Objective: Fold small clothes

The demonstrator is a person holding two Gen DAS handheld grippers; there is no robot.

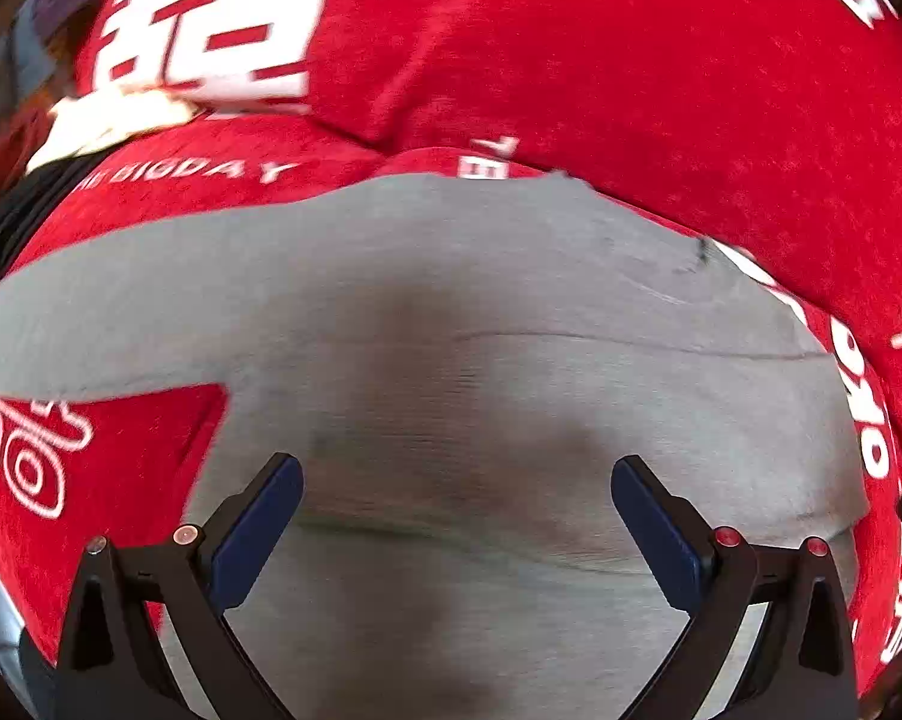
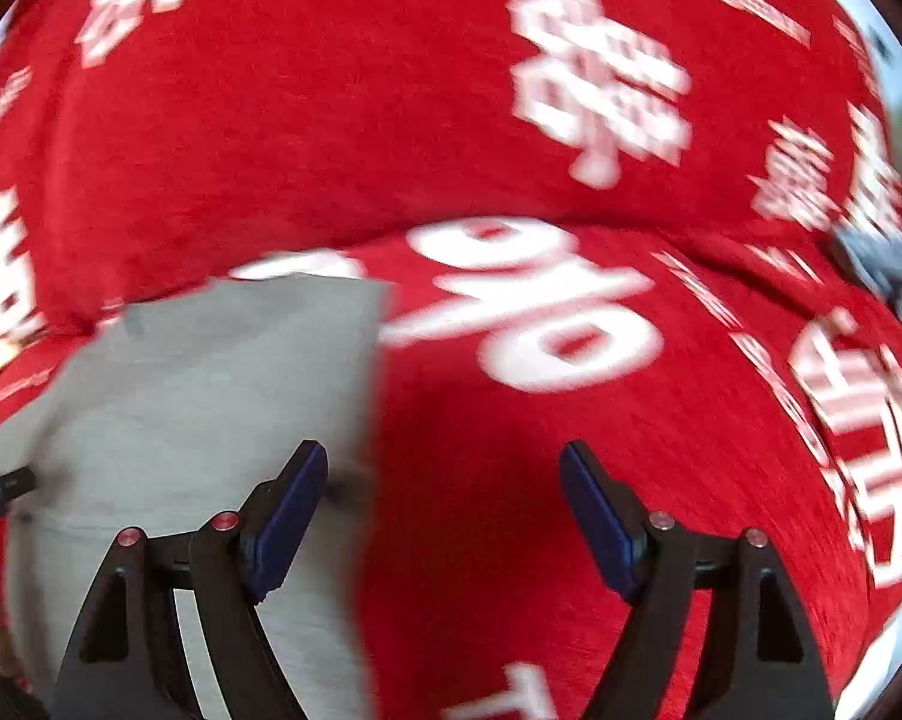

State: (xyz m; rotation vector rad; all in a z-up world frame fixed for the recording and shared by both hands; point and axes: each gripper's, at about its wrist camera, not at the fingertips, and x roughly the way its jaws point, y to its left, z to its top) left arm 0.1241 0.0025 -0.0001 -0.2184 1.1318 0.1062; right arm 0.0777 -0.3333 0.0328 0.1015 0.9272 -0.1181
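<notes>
A grey garment [image 1: 451, 312] lies flat on a red blanket with white print [image 1: 631, 60]. My left gripper [image 1: 457, 474] is open just above the garment's middle, its shadow on the cloth. In the right wrist view the grey garment [image 2: 211, 372] fills the lower left, with its straight right edge running down the frame. My right gripper [image 2: 445, 462] is open and straddles that edge, the left finger over grey cloth, the right finger over the red blanket [image 2: 511, 480]. Neither gripper holds anything.
A raised fold of the red blanket [image 2: 331, 120] runs behind the garment. Other cloth, cream and black [image 1: 91, 120], lies at the far left. A dark object [image 2: 889, 270] sits at the right edge of the blanket. The other gripper's tip [image 2: 1, 486] shows at the left.
</notes>
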